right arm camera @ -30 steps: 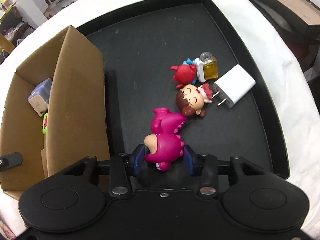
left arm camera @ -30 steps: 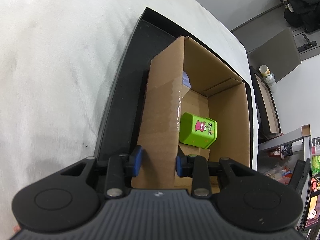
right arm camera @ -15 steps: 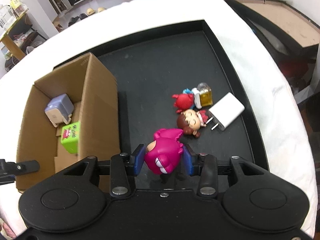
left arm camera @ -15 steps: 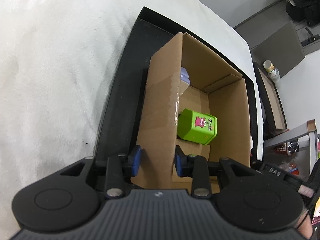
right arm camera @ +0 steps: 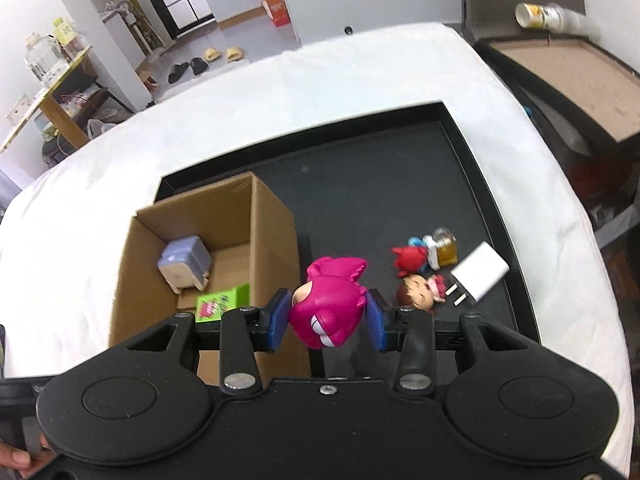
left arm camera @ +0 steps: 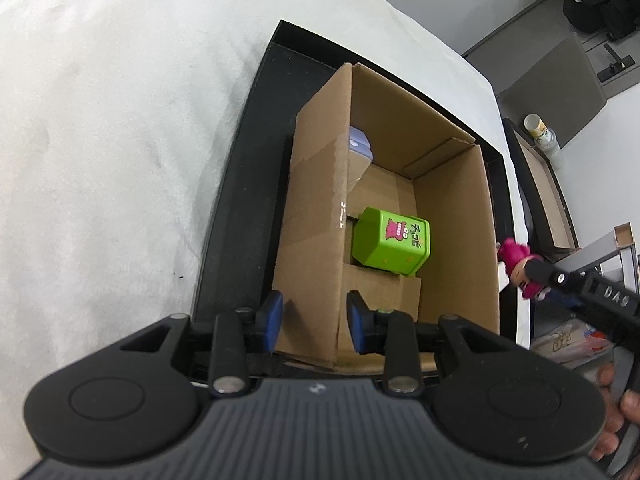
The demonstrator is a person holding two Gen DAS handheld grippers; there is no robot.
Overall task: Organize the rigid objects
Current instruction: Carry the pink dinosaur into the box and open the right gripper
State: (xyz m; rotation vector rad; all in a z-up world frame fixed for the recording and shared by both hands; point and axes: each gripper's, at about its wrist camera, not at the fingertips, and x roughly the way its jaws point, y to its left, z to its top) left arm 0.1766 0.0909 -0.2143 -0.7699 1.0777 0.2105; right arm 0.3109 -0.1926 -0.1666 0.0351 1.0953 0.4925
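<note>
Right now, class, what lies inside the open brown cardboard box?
Inside the cardboard box: a pale lilac boxy toy and a green printed cube. The floor under them and behind the near wall stays hidden.

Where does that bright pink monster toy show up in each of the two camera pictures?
Left wrist view: the pink monster toy is small at the right edge, just beyond the cardboard box's right wall, partly hidden by the right gripper.
Right wrist view: the toy is large at lower centre, clamped between the blue pads.
Shared landmark: the green box inside the cardboard box, also at.
</note>
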